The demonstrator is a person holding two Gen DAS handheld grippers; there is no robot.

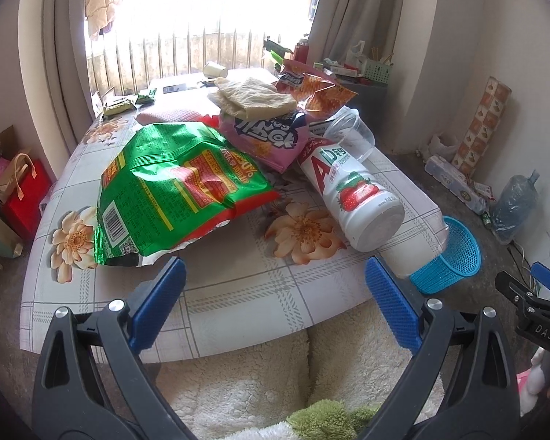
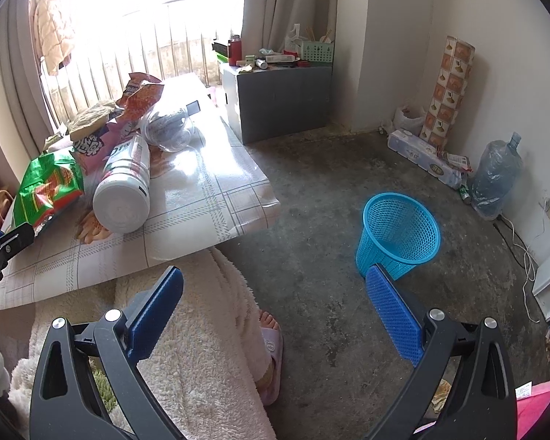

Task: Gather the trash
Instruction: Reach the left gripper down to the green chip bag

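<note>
Trash is piled on a low table point(image 1: 238, 293) with a flowered cloth: a green snack bag point(image 1: 176, 190), a white strawberry drink bottle point(image 1: 352, 190) on its side, a pink bag point(image 1: 271, 139), a clear plastic cup point(image 1: 352, 134), an orange bag point(image 1: 319, 91) and crumpled paper point(image 1: 253, 97). My left gripper point(image 1: 275, 275) is open and empty, just short of the table's near edge. My right gripper point(image 2: 275, 286) is open and empty above the floor, with the blue mesh bin point(image 2: 399, 234) just beyond its right finger. The bin also shows in the left wrist view point(image 1: 451, 256).
The person's fleece-covered legs point(image 2: 209, 330) and slippered foot point(image 2: 271, 344) are below the grippers. A grey cabinet point(image 2: 278, 99) stands beyond the table. A water jug point(image 2: 495, 176), tissue pack point(image 2: 421, 157) and paper roll point(image 2: 447, 88) line the right wall. Bags point(image 1: 22, 190) sit left of the table.
</note>
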